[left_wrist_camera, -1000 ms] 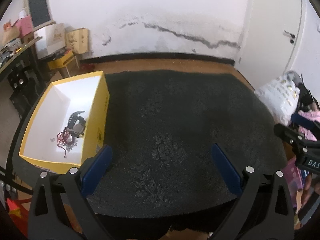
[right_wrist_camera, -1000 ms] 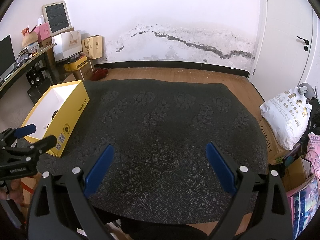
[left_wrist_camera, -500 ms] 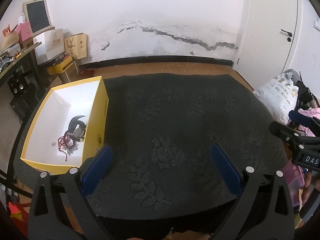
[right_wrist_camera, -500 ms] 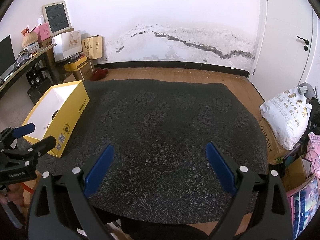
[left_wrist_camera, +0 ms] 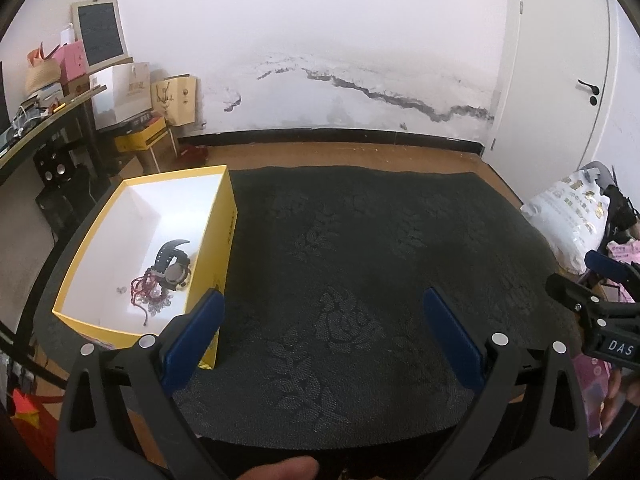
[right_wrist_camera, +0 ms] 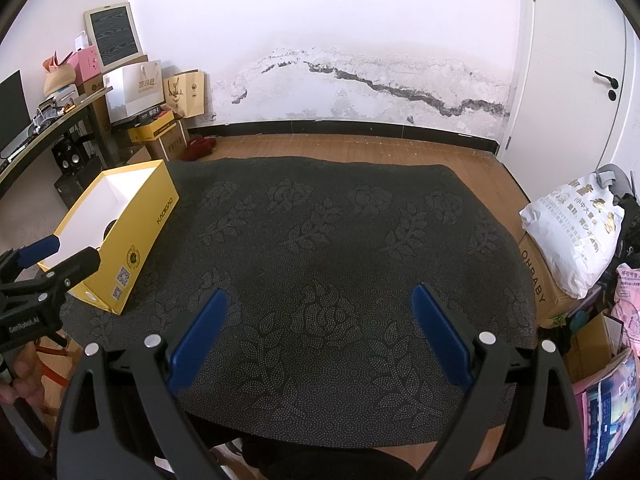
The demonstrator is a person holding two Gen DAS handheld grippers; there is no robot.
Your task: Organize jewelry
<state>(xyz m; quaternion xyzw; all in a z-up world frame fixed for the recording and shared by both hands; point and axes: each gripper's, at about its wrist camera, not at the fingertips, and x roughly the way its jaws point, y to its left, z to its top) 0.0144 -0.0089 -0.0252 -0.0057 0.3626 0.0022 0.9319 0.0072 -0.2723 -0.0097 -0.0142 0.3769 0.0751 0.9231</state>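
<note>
Up and back went my left gripper [left_wrist_camera: 320,312]; now I see more wall.

Both it and my right gripper [right_wrist_camera: 318,308] are spread wide, holding nothing. A black watch [left_wrist_camera: 173,268] and red beads [left_wrist_camera: 144,290] lie in the yellow box [left_wrist_camera: 228,216], left on the mat [left_wrist_camera: 360,248]. Beads look light and floppy; I'd pinch the stiff watch strap.
</note>
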